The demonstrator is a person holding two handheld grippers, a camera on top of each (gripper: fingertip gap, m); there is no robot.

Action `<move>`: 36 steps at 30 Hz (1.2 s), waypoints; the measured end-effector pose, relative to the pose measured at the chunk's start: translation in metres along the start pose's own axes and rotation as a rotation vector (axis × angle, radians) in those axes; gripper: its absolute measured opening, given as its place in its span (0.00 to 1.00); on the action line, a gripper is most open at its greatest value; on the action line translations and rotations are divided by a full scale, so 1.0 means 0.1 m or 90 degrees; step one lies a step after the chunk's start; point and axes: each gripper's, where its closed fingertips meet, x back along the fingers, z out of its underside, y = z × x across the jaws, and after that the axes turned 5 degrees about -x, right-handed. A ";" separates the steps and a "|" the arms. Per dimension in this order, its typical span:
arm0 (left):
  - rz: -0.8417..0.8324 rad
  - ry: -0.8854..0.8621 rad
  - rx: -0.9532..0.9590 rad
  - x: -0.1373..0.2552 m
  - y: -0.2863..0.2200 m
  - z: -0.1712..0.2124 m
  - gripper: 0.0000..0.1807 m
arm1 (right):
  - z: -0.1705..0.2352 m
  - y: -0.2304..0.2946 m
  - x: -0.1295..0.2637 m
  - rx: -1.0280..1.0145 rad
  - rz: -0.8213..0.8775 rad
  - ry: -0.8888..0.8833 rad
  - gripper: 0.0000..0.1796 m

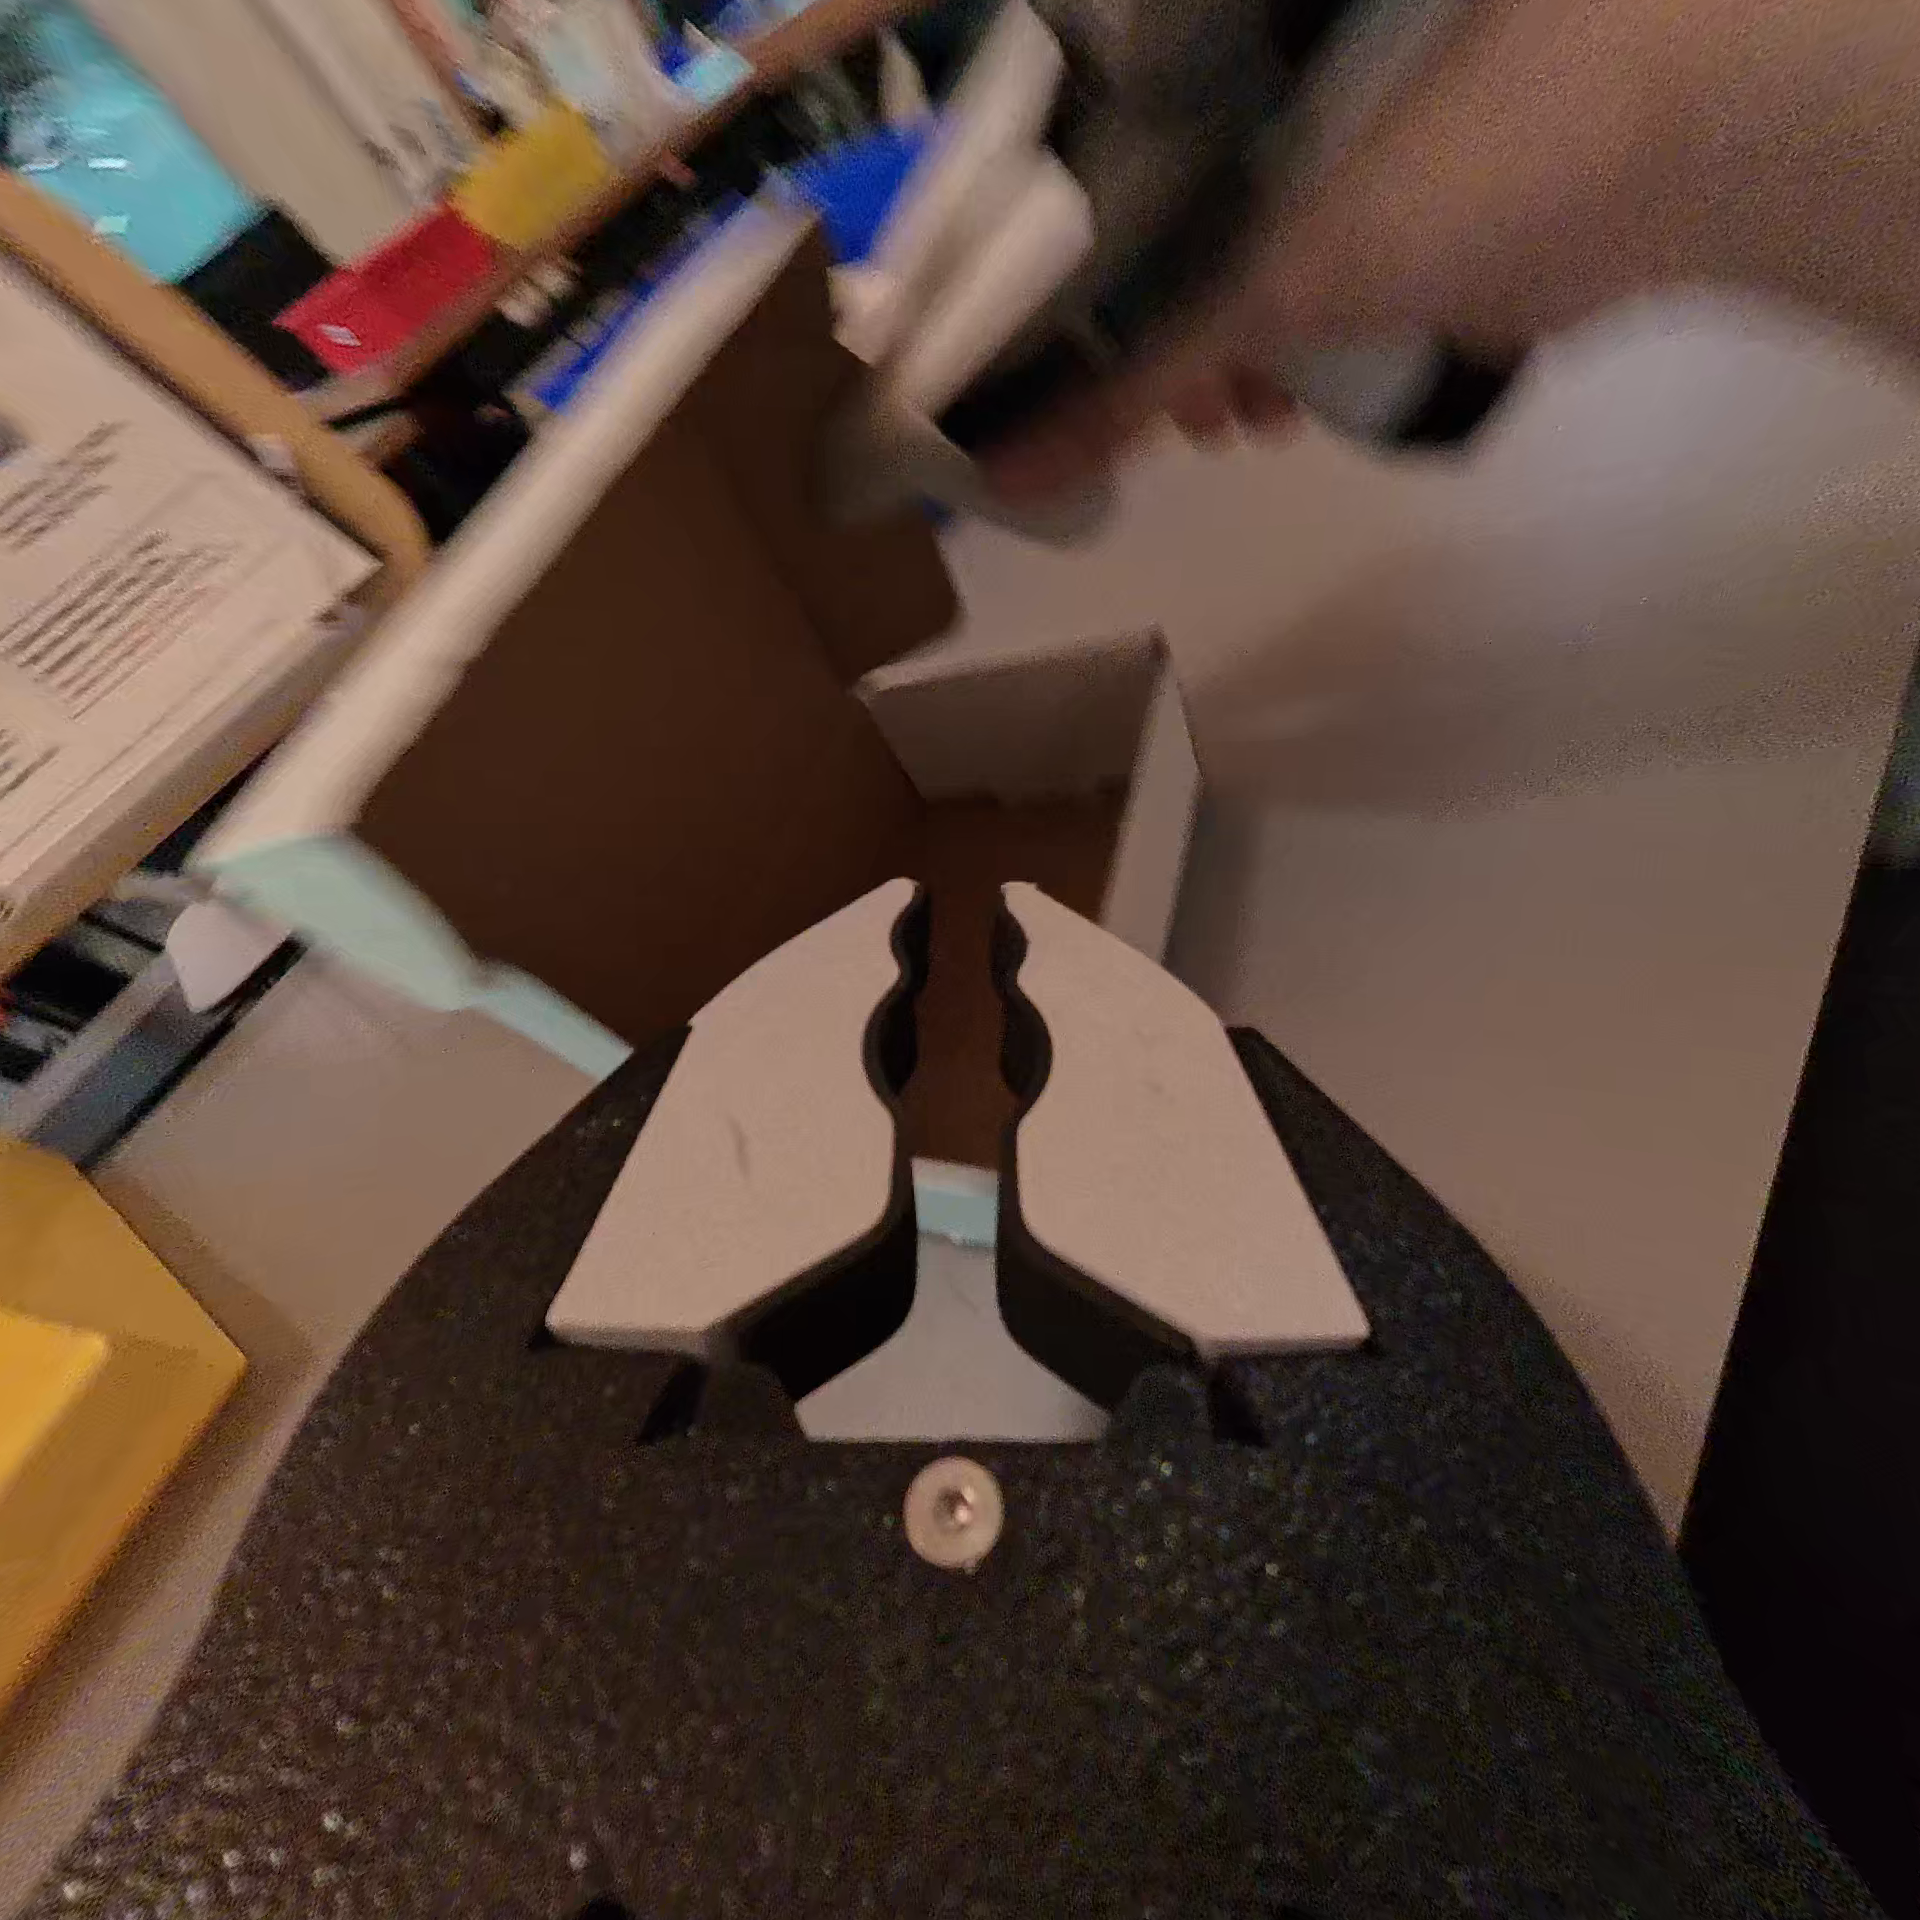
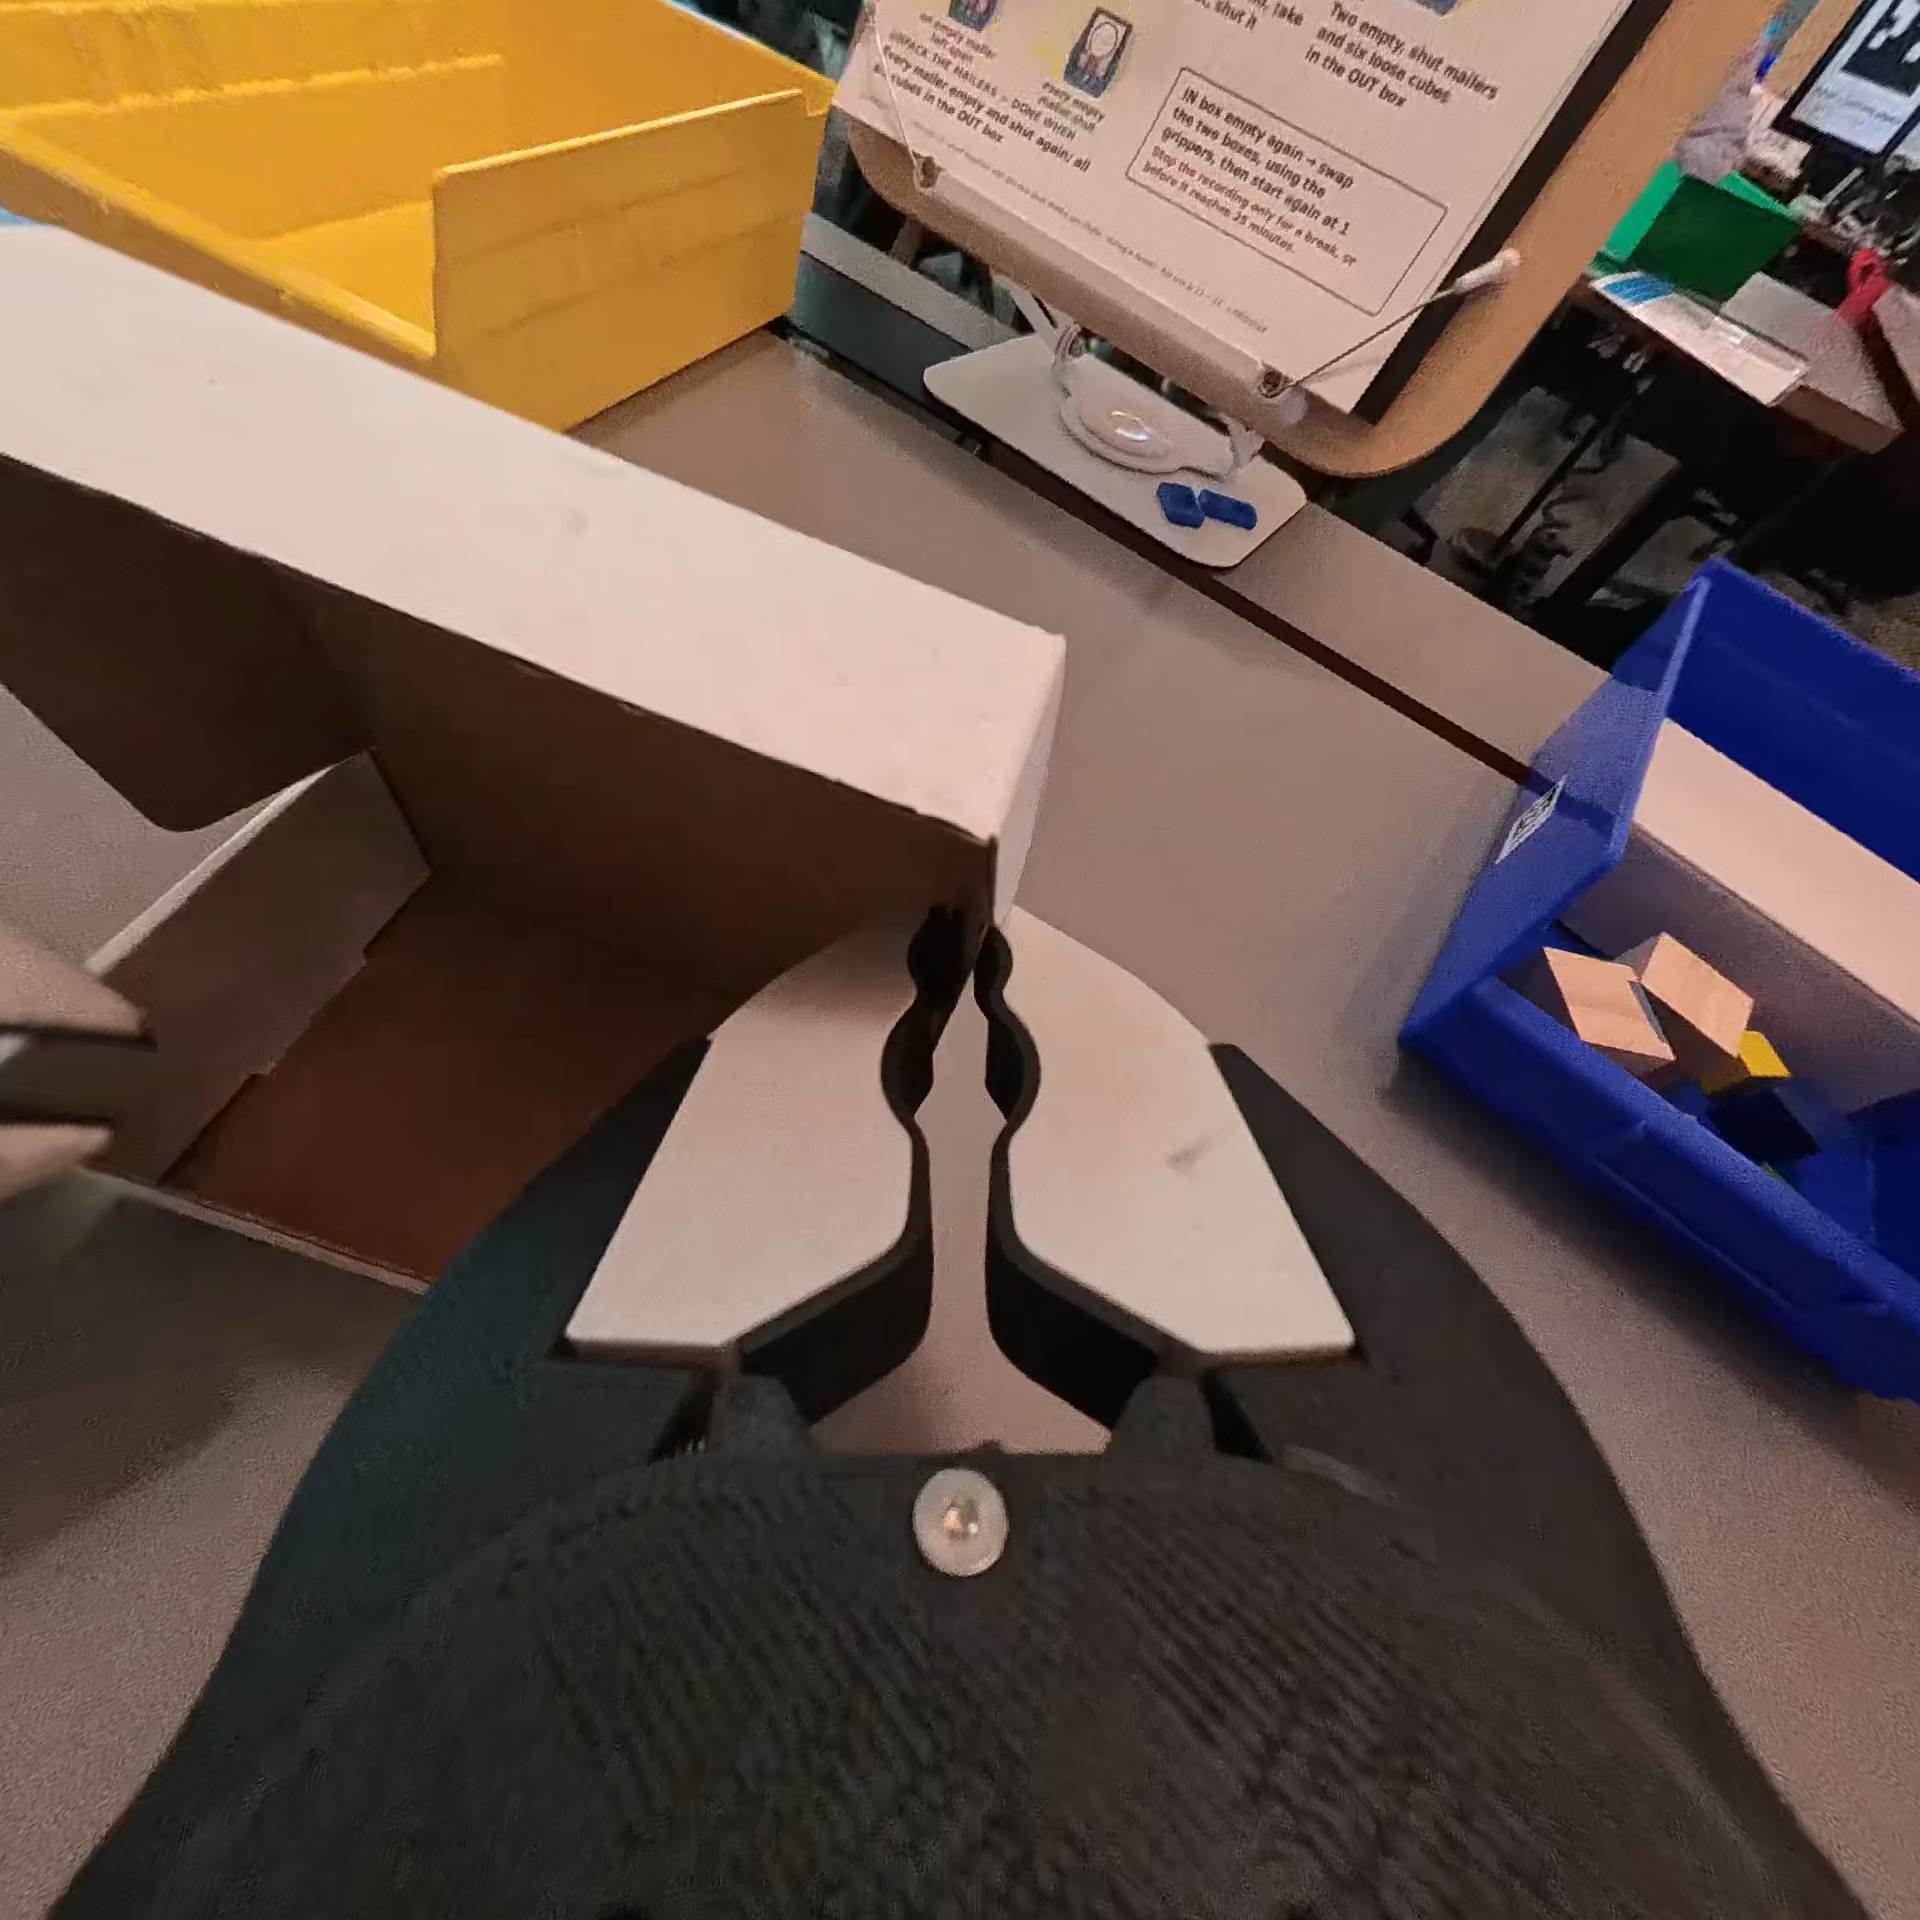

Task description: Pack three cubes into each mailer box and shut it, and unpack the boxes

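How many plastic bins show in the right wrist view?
2: a yellow bin at top left behind the mailer box; a blue bin at right, holding cubes. Others may sit out of frame.

A pale grey counter [image 2: 1247,748] fills the near ground, with a dark seam running across it at a slant. At its far edge stands a white stand [image 2: 1122,457] carrying a wooden board [image 2: 1538,312] with a printed sheet [image 2: 1195,135] clipped to it. Behind that the room is cluttered: a further desk [image 2: 1766,353] with papers, a green bin [image 2: 1704,229] and part of a screen [image 2: 1860,73] at the upper right. The light is warm and dim. In the left wrist view the background is blurred into streaks of colour.
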 end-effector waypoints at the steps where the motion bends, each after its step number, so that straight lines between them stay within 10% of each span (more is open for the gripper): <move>1: -0.039 -0.036 0.072 0.06 0.14 -0.09 0.05 | 0.01 0.01 0.00 0.005 0.011 -0.008 0.02; 4: -0.147 -0.064 0.204 0.24 0.46 -0.11 0.05 | 0.06 0.08 0.02 0.011 0.019 -0.014 0.03; 16: -0.417 0.046 -0.024 0.44 0.82 0.01 0.12 | -0.27 0.06 0.33 0.249 0.121 -0.136 0.22; 26: -0.390 0.051 0.008 0.41 0.82 0.03 0.05 | -0.23 0.18 0.40 0.194 0.029 -0.090 0.05; 36: -0.126 0.097 0.321 0.53 0.64 -0.07 0.07 | -0.23 0.29 0.59 0.014 -0.121 0.018 0.06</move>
